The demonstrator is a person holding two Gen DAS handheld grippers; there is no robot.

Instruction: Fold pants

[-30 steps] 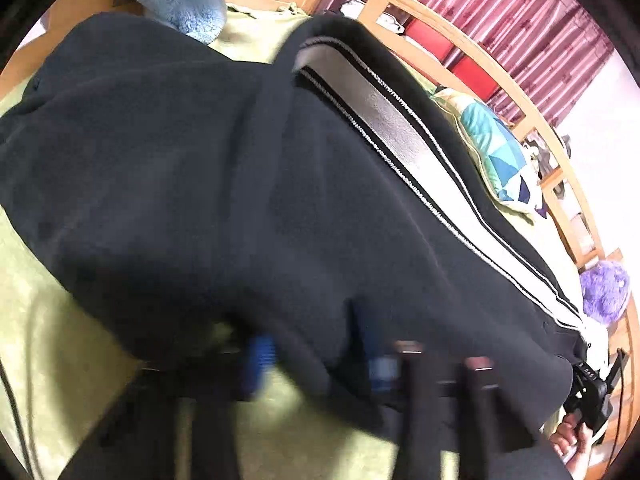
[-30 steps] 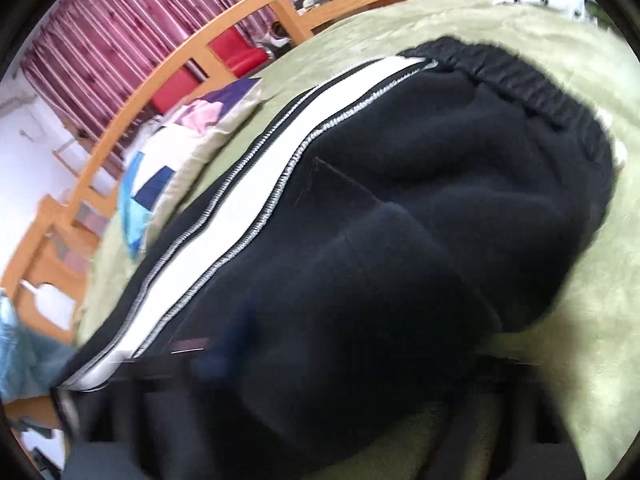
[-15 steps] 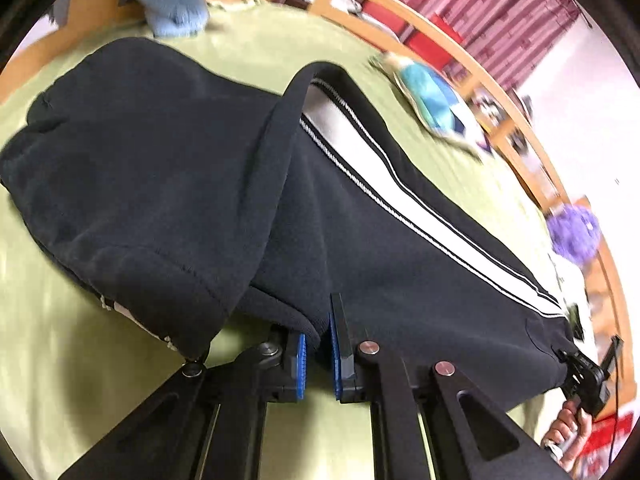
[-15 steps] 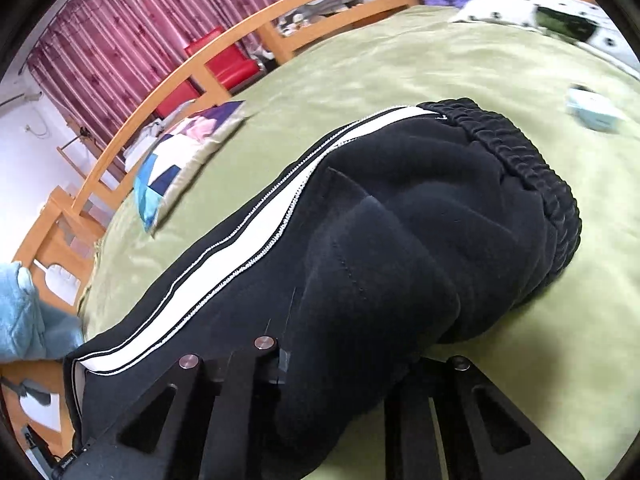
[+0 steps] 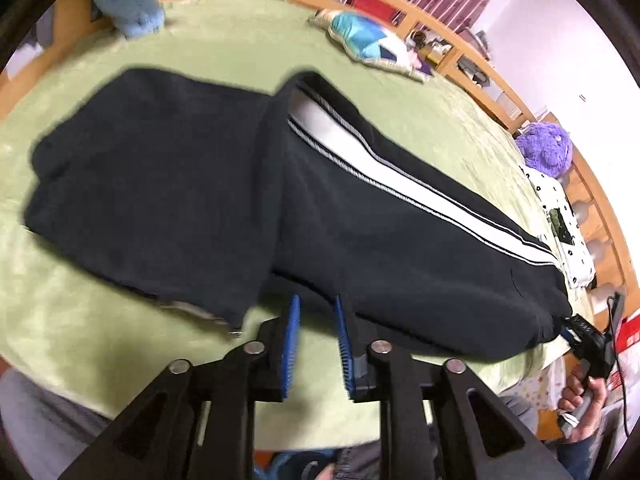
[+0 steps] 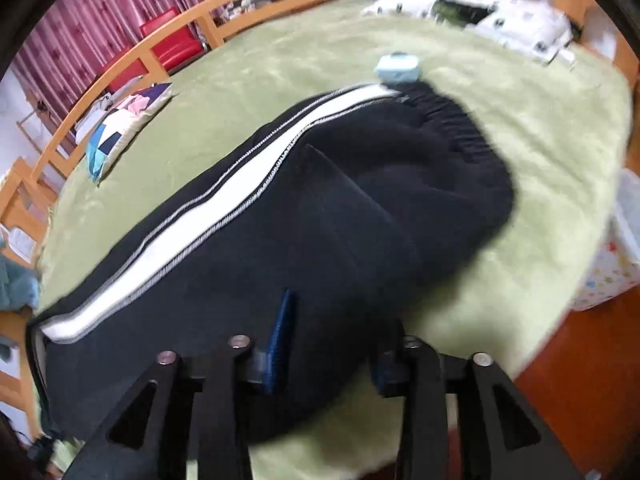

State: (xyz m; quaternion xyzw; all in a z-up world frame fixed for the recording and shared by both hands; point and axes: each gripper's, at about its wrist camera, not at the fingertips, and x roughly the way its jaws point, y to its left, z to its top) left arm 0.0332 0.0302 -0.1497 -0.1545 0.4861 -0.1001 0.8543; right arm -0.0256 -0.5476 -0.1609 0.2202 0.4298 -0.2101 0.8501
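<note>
The black pants (image 5: 328, 216) with the white side stripe (image 5: 400, 184) lay folded over themselves on the green bed (image 5: 256, 44), the waistband (image 6: 460, 120) toward the spotted pillow (image 6: 520, 20). My left hand-held gripper (image 5: 316, 344) stood at the near edge of the pants, its jaws opening with a narrow gap and no cloth between the blue pads. My right hand-held gripper (image 6: 332, 344) was over the near hem, its jaws opening wider; black cloth lay between them, but the pads were not pressing on it. I saw no containers on the bed. A small light-blue object (image 6: 398, 68) sat just beside the waistband. Bare bed spread all round the pants, out to the wooden rail (image 5: 460, 36) and a patterned cushion (image 5: 368, 40).
</note>
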